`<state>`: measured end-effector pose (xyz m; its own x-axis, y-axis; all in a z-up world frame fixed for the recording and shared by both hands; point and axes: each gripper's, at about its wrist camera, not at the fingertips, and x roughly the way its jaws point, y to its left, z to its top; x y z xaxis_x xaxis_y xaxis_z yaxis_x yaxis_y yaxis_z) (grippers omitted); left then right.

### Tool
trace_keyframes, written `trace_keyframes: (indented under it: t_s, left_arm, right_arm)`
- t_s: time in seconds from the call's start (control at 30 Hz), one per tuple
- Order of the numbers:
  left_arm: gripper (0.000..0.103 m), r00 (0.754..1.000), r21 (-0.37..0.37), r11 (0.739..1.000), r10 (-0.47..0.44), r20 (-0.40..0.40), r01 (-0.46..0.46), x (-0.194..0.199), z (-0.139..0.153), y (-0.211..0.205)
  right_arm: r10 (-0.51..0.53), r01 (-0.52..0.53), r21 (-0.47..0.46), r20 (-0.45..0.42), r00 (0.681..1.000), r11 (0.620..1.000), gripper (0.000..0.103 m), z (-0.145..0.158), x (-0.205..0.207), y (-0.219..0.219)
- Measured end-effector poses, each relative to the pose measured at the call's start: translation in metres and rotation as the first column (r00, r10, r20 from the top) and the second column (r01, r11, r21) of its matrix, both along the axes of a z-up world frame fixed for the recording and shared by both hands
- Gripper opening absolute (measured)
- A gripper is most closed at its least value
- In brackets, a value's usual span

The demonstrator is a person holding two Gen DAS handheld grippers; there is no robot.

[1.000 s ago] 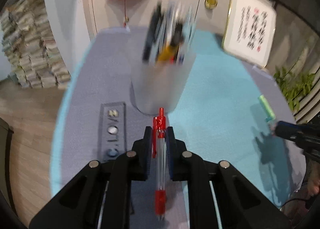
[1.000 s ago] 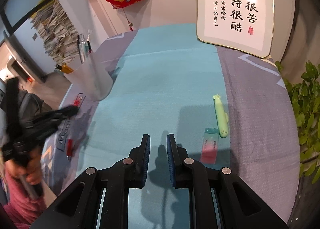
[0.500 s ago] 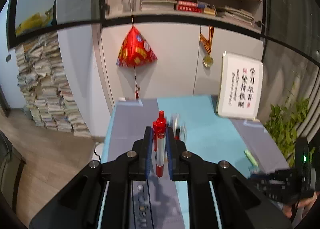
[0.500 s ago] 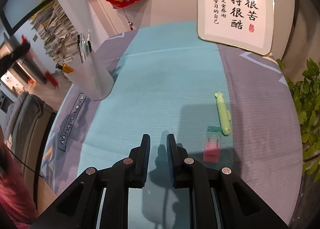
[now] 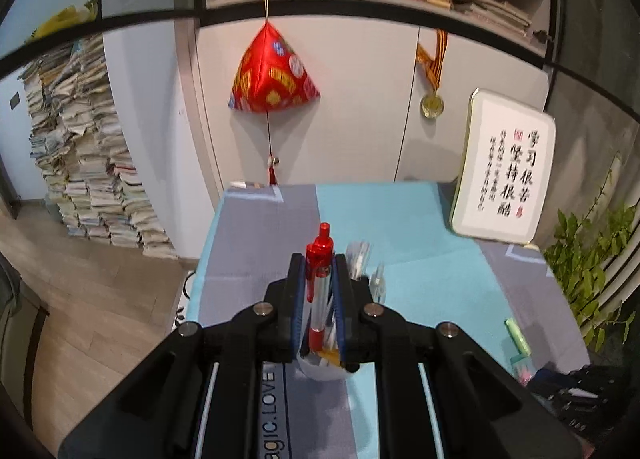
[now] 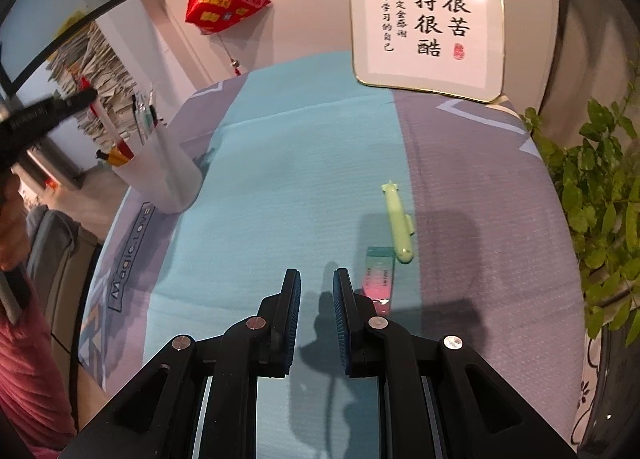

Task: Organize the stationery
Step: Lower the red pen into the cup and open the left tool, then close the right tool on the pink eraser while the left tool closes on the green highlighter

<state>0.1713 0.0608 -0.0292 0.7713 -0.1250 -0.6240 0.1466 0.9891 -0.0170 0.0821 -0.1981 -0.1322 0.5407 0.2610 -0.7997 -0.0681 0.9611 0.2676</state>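
My left gripper (image 5: 318, 263) is shut on a red and clear pen (image 5: 319, 283), held upright with its lower end over the mouth of the white pen cup (image 5: 326, 371). The right wrist view shows that cup (image 6: 160, 171) with several pens in it, and my left gripper (image 6: 86, 95) above it with the pen (image 6: 105, 121). My right gripper (image 6: 317, 279) is empty, its jaws slightly apart, low over the teal mat. A green pen (image 6: 398, 225) and a pink and green eraser (image 6: 378, 277) lie just right of it; they also show in the left wrist view, the green pen (image 5: 517, 337).
A framed calligraphy board (image 6: 426, 15) leans against the wall at the back of the table. A potted plant (image 6: 604, 195) stands off the right edge. A red ornament (image 5: 274, 75) hangs on the wall. Stacks of paper (image 5: 80, 163) stand on the floor to the left.
My left gripper lifted the red pen from the table, swung it upright and brought it down over the pen cup. My right gripper stayed nearly still.
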Motion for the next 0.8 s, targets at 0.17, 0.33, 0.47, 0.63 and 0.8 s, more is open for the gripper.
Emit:
trace_keyframes:
  t_s: [0.17, 0.33, 0.47, 0.63, 0.8]
  left_arm:
    - [0.012, 1.0, 0.018, 1.0, -0.002, -0.027, 0.003, 0.0, -0.012, -0.004]
    - [0.013, 0.998, 0.017, 1.0, -0.014, -0.064, 0.015, 0.003, -0.02, -0.005]
    - [0.014, 0.996, -0.004, 1.0, -0.016, -0.083, 0.015, 0.003, -0.024, -0.005]
    - [0.015, 0.996, 0.005, 1.0, -0.014, -0.083, 0.015, -0.001, -0.027, -0.006]
    - [0.026, 0.998, 0.004, 1.0, 0.011, -0.056, -0.011, -0.01, -0.022, -0.001]
  right_arm:
    - [0.002, -0.002, 0.004, -0.005, 1.0, 1.0, 0.016, -0.001, 0.0, 0.001]
    - [0.018, -0.018, -0.002, -0.007, 1.0, 1.0, 0.016, -0.002, -0.001, 0.006]
    - [0.008, -0.008, -0.004, -0.008, 1.0, 1.0, 0.016, -0.002, -0.001, 0.002]
    - [-0.016, 0.016, -0.004, -0.009, 1.0, 1.0, 0.016, -0.002, -0.002, -0.006]
    - [-0.056, 0.056, 0.0, -0.008, 0.998, 0.998, 0.016, -0.002, -0.005, -0.021]
